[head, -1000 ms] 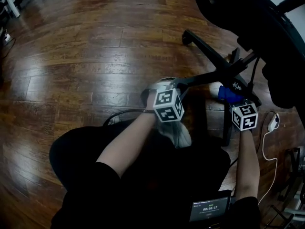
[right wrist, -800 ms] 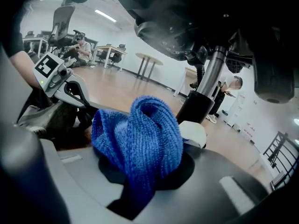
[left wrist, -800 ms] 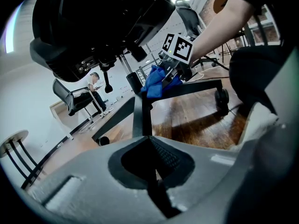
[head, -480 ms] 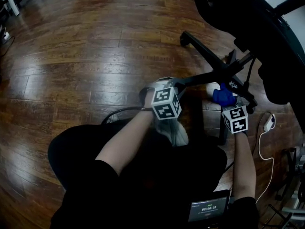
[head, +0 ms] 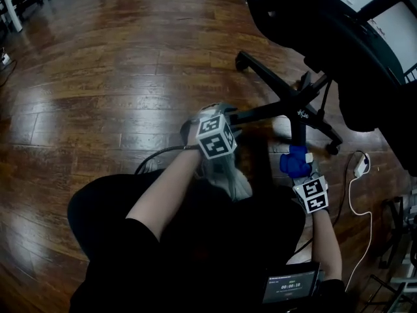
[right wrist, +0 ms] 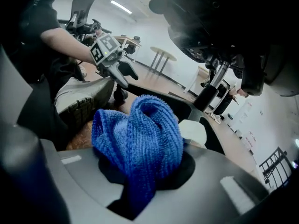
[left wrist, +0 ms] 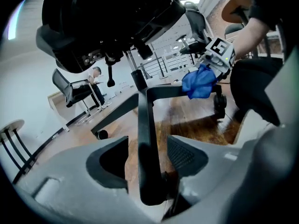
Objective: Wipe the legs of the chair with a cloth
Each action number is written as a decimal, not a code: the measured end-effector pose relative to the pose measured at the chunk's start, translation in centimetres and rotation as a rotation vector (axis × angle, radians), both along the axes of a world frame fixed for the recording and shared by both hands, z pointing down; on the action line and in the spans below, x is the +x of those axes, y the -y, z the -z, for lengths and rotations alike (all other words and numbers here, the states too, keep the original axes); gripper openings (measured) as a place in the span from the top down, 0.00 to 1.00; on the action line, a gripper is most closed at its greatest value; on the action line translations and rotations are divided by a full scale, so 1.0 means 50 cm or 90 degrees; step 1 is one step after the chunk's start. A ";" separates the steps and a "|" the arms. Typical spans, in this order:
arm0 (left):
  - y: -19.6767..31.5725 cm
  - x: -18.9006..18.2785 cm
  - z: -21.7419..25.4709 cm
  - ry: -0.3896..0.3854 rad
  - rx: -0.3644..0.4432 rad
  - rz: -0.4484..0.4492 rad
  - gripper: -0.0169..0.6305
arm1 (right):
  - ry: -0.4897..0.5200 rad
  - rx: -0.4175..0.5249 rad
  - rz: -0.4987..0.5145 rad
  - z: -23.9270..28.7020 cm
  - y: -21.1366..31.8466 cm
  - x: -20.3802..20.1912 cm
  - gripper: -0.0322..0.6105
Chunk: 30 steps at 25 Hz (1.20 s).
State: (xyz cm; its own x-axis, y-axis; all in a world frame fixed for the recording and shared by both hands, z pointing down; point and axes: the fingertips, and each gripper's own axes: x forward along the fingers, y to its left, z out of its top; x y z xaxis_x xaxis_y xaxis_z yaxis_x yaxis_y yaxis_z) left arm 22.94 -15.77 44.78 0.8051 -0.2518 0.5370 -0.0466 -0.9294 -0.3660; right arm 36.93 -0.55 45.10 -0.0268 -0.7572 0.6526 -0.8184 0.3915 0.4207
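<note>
Pulled nearer, right gripper (right wrist: 142, 183) pinches the cloth (right wrist: 140, 134) mid-wipe; left gripper (left wrist: 149, 160), just spread, straddles a chair leg (left wrist: 142, 120), likely wiped next.

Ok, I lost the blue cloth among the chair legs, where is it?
The blue cloth is at the head view's lower right, bunched in the right gripper, beside the near end of a black chair leg.

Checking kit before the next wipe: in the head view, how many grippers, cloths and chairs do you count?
Grippers: 2, the left gripper, its jaws just opened with a chair leg between them, and the right gripper
Blue cloth: 1, held in the right gripper
Office chair: 1
Total: 4
</note>
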 end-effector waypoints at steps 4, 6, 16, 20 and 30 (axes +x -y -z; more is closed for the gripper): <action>0.020 0.002 -0.046 0.087 -0.065 -0.014 0.58 | -0.030 0.001 -0.004 -0.006 -0.006 -0.007 0.83; 0.015 0.009 -0.064 0.142 -0.085 -0.035 0.64 | -0.045 -0.007 -0.006 -0.008 -0.007 -0.007 0.83; 0.016 0.010 -0.064 0.122 -0.141 -0.033 0.74 | -0.227 -0.088 0.029 -0.007 0.113 0.022 0.83; 0.016 0.011 -0.062 0.122 -0.125 -0.034 0.74 | -0.296 -0.109 0.013 0.013 0.249 0.057 0.83; 0.014 0.010 -0.061 0.108 -0.123 -0.035 0.74 | -0.330 -0.183 0.040 -0.009 0.182 0.036 0.83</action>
